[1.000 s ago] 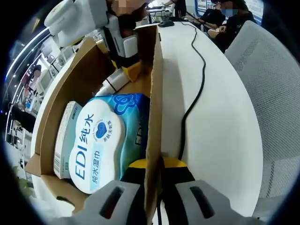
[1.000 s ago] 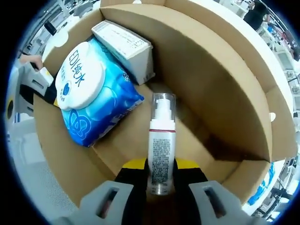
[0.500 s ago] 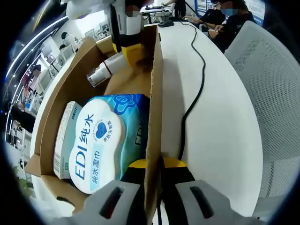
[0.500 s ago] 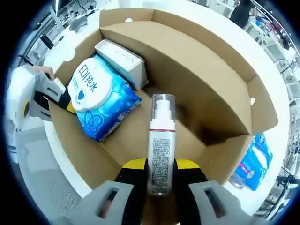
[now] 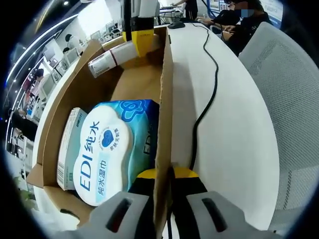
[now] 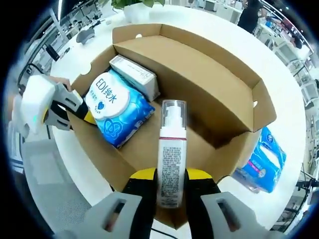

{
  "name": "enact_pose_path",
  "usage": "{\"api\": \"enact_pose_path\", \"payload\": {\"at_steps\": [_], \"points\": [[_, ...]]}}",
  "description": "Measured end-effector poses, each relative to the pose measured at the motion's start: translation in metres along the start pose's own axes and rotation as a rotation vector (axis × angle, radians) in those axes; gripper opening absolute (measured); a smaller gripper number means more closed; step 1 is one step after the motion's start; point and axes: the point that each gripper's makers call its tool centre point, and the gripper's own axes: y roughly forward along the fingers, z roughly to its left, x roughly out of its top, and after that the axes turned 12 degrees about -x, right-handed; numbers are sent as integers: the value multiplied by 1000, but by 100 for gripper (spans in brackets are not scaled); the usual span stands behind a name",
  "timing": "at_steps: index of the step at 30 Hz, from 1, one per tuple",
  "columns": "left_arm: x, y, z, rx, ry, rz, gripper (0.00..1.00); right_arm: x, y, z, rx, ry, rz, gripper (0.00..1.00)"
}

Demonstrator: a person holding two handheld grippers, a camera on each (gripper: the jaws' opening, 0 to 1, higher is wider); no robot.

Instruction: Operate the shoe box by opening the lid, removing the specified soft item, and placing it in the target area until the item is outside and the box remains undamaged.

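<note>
The pump bottle (image 6: pixel 170 159) has come up out of the box since a second ago, and the right gripper (image 6: pixel 169 191) holds it tight between its two jaws, high above the open cardboard shoe box (image 6: pixel 209 94). In the left gripper view that bottle sits at 11 o'clock, above the far end of the box. The left gripper (image 5: pixel 162 191) pinches the side wall of the box, one jaw inside and one outside. Inside the box lies the soft blue pack of wet wipes (image 5: pixel 112 149), at 9 o'clock in the left gripper view, with a small white carton (image 5: pixel 67 147) just beside it. The box stands on a white table (image 5: pixel 234 129). A black cable (image 5: pixel 207 99) runs across the table toward 12 o'clock. A white mesh chair (image 5: pixel 289 84) sits at 3 o'clock. Another blue pack (image 6: pixel 264 159) lies on the table outside the box, at 4 o'clock in the right gripper view. A person (image 5: pixel 239 20) in dark clothes sits at the far end of the table, in a bright room with more desks.
</note>
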Motion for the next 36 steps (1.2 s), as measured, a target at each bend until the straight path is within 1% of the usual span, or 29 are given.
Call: {"api": "enact_pose_path", "payload": {"at_steps": [9, 14, 15, 17, 24, 30, 33, 36], "points": [[0, 0, 0, 0, -1, 0, 3, -2, -15, 4, 13, 9, -34, 17], [0, 0, 0, -1, -5, 0, 3, -1, -26, 9, 24, 22, -73, 17], [0, -1, -1, -1, -5, 0, 3, 1, -28, 9, 16, 15, -91, 17], [0, -1, -1, -1, -9, 0, 3, 2, -34, 10, 7, 13, -103, 17], [0, -2, -1, -1, -7, 1, 3, 7, -44, 12, 1, 49, -153, 17], [0, -2, 0, -1, -8, 0, 3, 4, -50, 13, -13, 49, -173, 17], [0, -2, -1, 1, -3, 0, 3, 2, -58, 14, -21, 79, -202, 17], [0, -1, 0, 0, -7, 1, 3, -1, -61, 14, -32, 85, -215, 17]]}}
